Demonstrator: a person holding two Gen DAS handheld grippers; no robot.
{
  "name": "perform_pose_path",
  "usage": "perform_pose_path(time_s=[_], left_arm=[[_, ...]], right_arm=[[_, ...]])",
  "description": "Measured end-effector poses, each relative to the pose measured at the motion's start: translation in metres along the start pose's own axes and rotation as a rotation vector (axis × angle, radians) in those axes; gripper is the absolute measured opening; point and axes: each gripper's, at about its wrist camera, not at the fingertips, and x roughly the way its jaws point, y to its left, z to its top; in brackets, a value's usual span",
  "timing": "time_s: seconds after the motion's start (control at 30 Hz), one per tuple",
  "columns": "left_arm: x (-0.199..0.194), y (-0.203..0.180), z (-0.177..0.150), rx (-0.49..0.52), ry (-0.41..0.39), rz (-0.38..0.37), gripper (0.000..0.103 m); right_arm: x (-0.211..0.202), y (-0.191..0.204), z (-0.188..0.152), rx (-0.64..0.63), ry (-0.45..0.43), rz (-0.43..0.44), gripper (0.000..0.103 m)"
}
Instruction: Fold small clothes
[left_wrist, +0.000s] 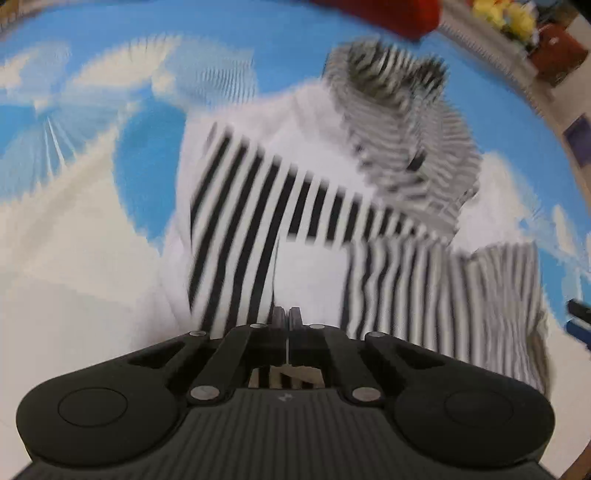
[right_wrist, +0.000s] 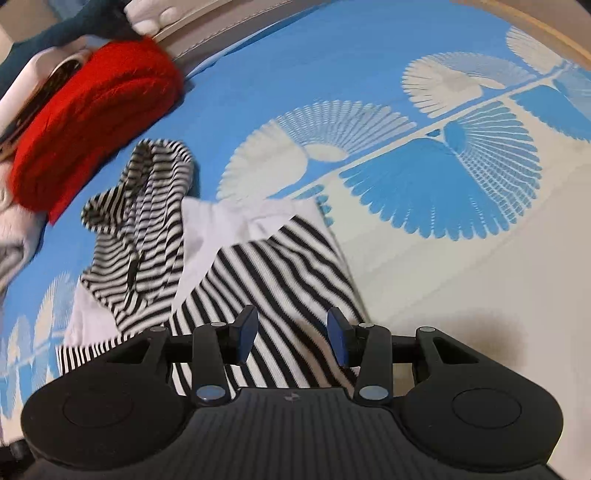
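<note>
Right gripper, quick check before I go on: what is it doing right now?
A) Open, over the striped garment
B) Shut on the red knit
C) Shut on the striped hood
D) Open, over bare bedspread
A: the right gripper shows both blue pads spread apart, with the black-and-white striped garment lying between and beneath them.

Bright even light; left view motion-blurred, fisheye edges curved.

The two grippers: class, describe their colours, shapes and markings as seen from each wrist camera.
The left gripper has a black ribbed body, rounded lobes, silver pivot pins, a small centre logo and dark fingers. The right gripper is alike, but its finger pads are blue. No cables or sleeves show.
</note>
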Motion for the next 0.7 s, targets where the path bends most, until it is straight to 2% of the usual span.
perform_pose_path(time_s=[0.1,0.2,0.33,0.37,0.4,0.47,0.53,0.6,0.7], left_arm=[[-0.048,0.000,0.004,0.011,-0.102,-0.004,0.000],[-0.074,0.007,-0.001,-0.003,-0.131,0.030,0.000],[-0.074,0.024,-0.008,-0.088,-0.068,0.052,0.004],[-0.075,0.028,-0.007,-0.116,-0.077,0.035,0.010],[-0.074,0.031,-0.006,-0.136,-0.083,0.018,0.012],[-0.068,0.027,-0.002,-0.126,-0.072,-0.002,0.012],[-0.057,0.018,-0.002,-0.068,-0.049,-0.024,0.018],[-0.040,0.011,-0.006,-0.040,0.000,-0.029,0.022],[-0.009,0.008,-0.015,-0.027,0.081,-0.037,0.026]], right_arm=[[-0.001,-0.001,-0.003,0.032,0.004,-0.002,0.043],[0.004,0.001,-0.010,0.056,0.041,0.029,0.043],[0.023,-0.004,-0.026,0.122,0.151,0.039,0.043],[0.029,-0.007,-0.031,0.146,0.181,0.027,0.043],[0.036,-0.011,-0.036,0.162,0.211,0.011,0.043],[0.046,-0.017,-0.044,0.179,0.244,-0.030,0.042],[0.047,-0.019,-0.048,0.189,0.237,-0.056,0.038],[0.040,-0.013,-0.047,0.176,0.219,-0.082,0.038],[0.028,0.000,-0.045,0.126,0.165,-0.077,0.043]])
